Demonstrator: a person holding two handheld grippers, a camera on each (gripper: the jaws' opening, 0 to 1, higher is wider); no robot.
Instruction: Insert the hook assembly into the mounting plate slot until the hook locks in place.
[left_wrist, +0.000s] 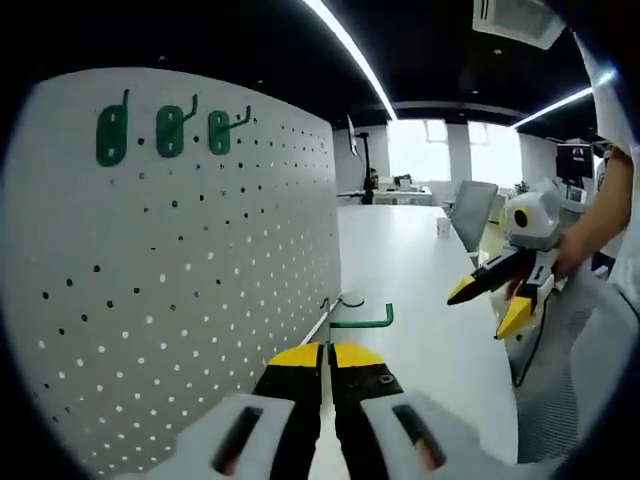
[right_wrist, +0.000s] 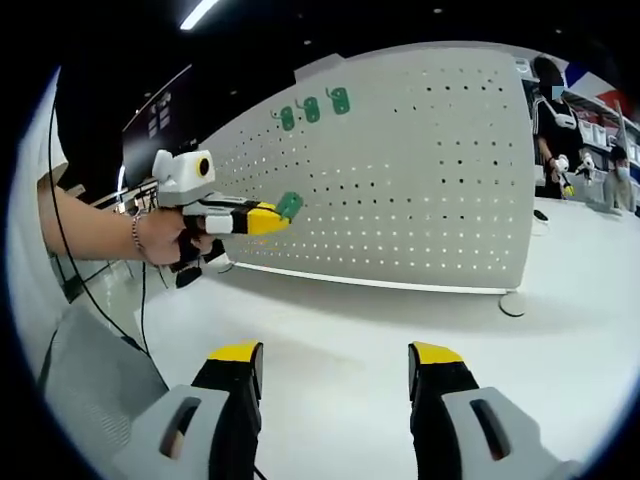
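Green plastic hook assembly (right_wrist: 289, 206), clenched in the left gripper (left_wrist: 327, 352), needed squaring to the white perforated mounting plate (right_wrist: 420, 170) before pushing home, while the right gripper (right_wrist: 335, 358) stood released over the table (right_wrist: 400, 330).

Left claw (left_wrist: 327, 352): black jaws with yellow tips, pressed together, a green hook clamped at the tips. In the right gripper view the same claw (right_wrist: 272, 218) is held level, yellow tips forward, gripped from behind by the person's hand (right_wrist: 165, 238); bare forearm, beaded bracelet at the wrist.

Right claw (right_wrist: 335, 358): jaws spread wide apart, nothing between them. In the left gripper view it (left_wrist: 490, 300) points left and downward, held by a hand (left_wrist: 570, 250) at its rear.
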